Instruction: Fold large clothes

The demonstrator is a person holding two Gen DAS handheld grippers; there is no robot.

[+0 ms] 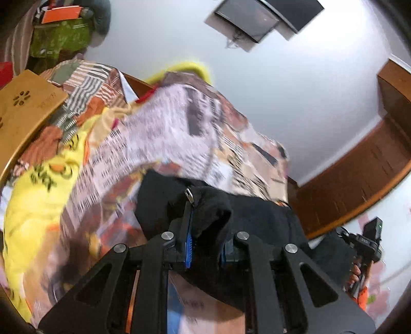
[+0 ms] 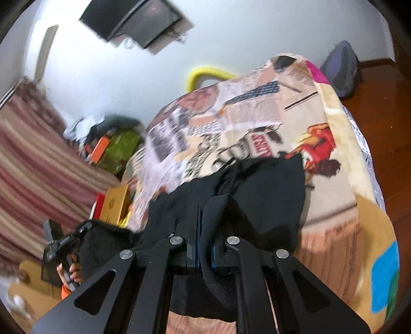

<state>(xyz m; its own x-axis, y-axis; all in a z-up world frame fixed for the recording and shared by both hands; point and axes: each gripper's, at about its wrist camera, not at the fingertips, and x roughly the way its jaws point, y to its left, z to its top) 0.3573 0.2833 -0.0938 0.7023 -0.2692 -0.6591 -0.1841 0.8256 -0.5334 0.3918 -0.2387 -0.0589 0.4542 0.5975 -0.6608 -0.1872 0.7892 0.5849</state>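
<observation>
A: Where's the black garment (image 2: 262, 195) right now?

B: Lifted at one end, with the far part draped on the bed (image 2: 341, 144), over the patterned blanket (image 1: 159, 133). In the right wrist view it spreads from the centre out toward 1 o'clock.

A: And the fingers?

B: The right gripper (image 2: 204, 226) has its fingers pressed together on a fold of black cloth, which bunches up between them. The left gripper (image 1: 205, 218) is pinching the garment too, near a zipper pull (image 1: 189, 194) that sticks out at 12 o'clock from its fingers.

A: Why hold it at two places?

B: My guess is that gripping two spots along one edge keeps that edge taut, so it can be carried over evenly for a fold. The blur suggests quick motion.

A: Anything else?

B: A wall-mounted screen (image 2: 143, 23) at 11 o'clock, and the left gripper shows at 8 o'clock in the right view.
</observation>
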